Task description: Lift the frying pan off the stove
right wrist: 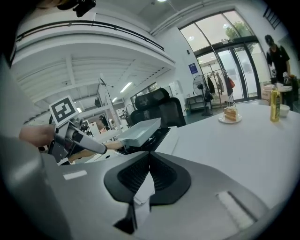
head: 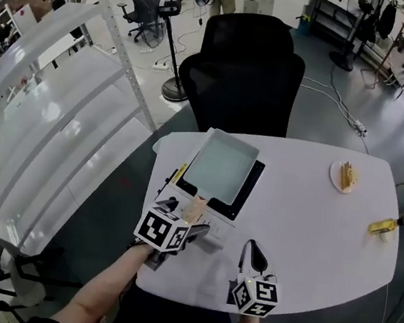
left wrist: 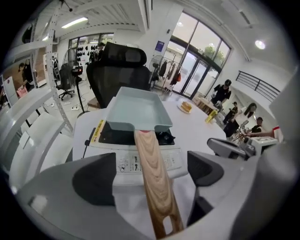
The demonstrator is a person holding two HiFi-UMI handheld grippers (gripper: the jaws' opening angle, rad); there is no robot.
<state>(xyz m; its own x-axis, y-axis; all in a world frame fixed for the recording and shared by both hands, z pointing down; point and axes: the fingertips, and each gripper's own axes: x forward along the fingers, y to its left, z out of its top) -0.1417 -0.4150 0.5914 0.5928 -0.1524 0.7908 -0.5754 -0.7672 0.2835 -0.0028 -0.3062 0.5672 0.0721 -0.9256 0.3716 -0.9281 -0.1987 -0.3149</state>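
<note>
A pale blue-green rectangular frying pan (head: 220,165) (left wrist: 136,110) (right wrist: 138,129) rests on a black-topped portable stove (head: 248,191) (left wrist: 123,163) at the left of the white table (head: 311,230). Its wooden handle (head: 194,209) (left wrist: 152,173) points toward me. My left gripper (head: 188,219) (left wrist: 150,174) is open, and the handle runs between its two wide-apart jaws without either pad touching it. My right gripper (head: 252,254) (right wrist: 149,161) hangs above the table's near edge, right of the stove, shut with nothing in it. The right gripper view shows the left gripper (right wrist: 75,136) beside the pan.
A plate with a slice of cake (head: 345,176) (right wrist: 229,115) sits at the far right of the table. A yellow bottle (head: 383,227) (right wrist: 274,105) stands near the right edge. A black office chair (head: 244,66) is behind the table, a white rack (head: 55,101) to the left.
</note>
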